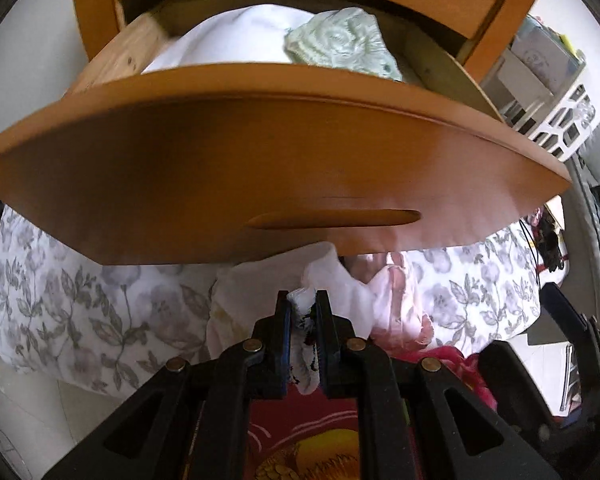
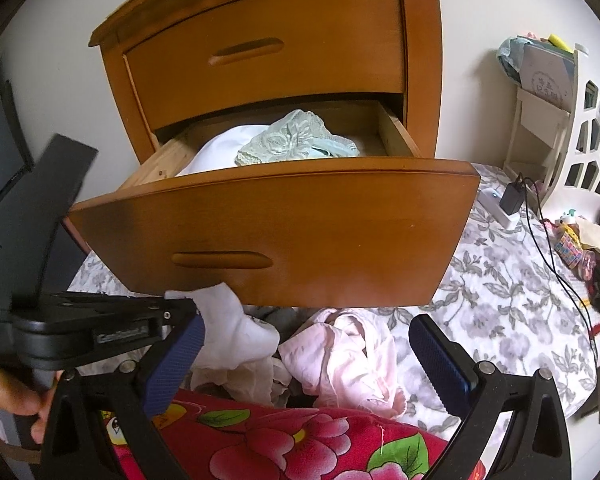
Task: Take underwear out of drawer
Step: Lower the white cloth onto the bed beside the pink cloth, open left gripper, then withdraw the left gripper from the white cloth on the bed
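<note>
Lower drawer pulled out wide, so the clothes inside are easy to reach. Still inside: pale green lace underwear on top of a white cloth. Already out, heaped below the drawer front on the flowery bed cover: a pink piece and more light cloth.

Left gripper squeezed almost shut on a white piece of underwear, pinched tight between the pads so it cannot slip. White piece hanging low, just under the drawer front and right over the heap, likely about to be put down there.

Right gripper wide open, holding nothing, waiting above the heap. Green lace underwear well apart from both, up in the drawer. Probably next to be picked.
</note>
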`<state>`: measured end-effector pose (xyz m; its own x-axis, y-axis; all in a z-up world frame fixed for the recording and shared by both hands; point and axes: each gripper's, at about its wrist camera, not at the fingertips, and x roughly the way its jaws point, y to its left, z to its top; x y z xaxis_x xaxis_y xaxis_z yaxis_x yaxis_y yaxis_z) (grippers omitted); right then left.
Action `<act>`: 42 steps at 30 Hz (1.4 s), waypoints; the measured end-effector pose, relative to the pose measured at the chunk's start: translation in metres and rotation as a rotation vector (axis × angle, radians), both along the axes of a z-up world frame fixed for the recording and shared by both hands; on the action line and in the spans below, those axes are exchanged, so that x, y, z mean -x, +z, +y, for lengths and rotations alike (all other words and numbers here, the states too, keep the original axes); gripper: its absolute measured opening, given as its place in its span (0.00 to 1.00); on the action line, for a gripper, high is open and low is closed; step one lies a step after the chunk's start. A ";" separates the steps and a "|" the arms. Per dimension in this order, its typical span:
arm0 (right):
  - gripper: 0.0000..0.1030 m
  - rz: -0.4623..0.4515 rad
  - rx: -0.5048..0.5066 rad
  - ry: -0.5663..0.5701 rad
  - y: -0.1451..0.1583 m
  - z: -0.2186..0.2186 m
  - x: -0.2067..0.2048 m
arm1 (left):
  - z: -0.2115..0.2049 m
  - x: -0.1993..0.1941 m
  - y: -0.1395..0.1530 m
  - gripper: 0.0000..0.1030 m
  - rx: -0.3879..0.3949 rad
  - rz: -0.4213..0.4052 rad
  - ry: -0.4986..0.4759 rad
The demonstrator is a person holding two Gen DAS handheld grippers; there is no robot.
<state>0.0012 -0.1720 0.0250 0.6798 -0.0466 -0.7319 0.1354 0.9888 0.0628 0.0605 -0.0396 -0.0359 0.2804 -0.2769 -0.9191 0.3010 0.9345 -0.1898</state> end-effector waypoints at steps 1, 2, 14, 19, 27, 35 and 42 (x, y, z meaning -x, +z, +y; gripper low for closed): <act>1.00 0.002 -0.003 -0.001 0.000 -0.001 0.000 | 0.001 -0.001 -0.001 0.11 0.001 0.004 0.007; 1.00 0.004 -0.005 -0.001 -0.001 -0.001 0.000 | 0.003 -0.003 -0.003 0.11 0.003 0.011 0.017; 1.00 0.008 -0.004 -0.001 -0.001 -0.001 -0.001 | 0.012 -0.001 0.011 0.37 0.022 -0.013 0.032; 1.00 0.008 -0.005 -0.002 -0.001 0.000 -0.001 | 0.018 0.005 0.034 0.48 0.028 -0.082 0.053; 1.00 0.007 -0.005 -0.002 -0.001 -0.001 -0.001 | 0.027 0.024 0.063 0.71 -0.016 -0.255 0.076; 1.00 0.009 -0.004 -0.002 -0.001 0.000 -0.001 | 0.054 0.040 0.066 0.93 -0.017 -0.401 0.140; 1.00 0.021 -0.004 -0.004 -0.004 -0.001 -0.001 | 0.069 0.048 0.064 0.97 0.003 -0.471 0.181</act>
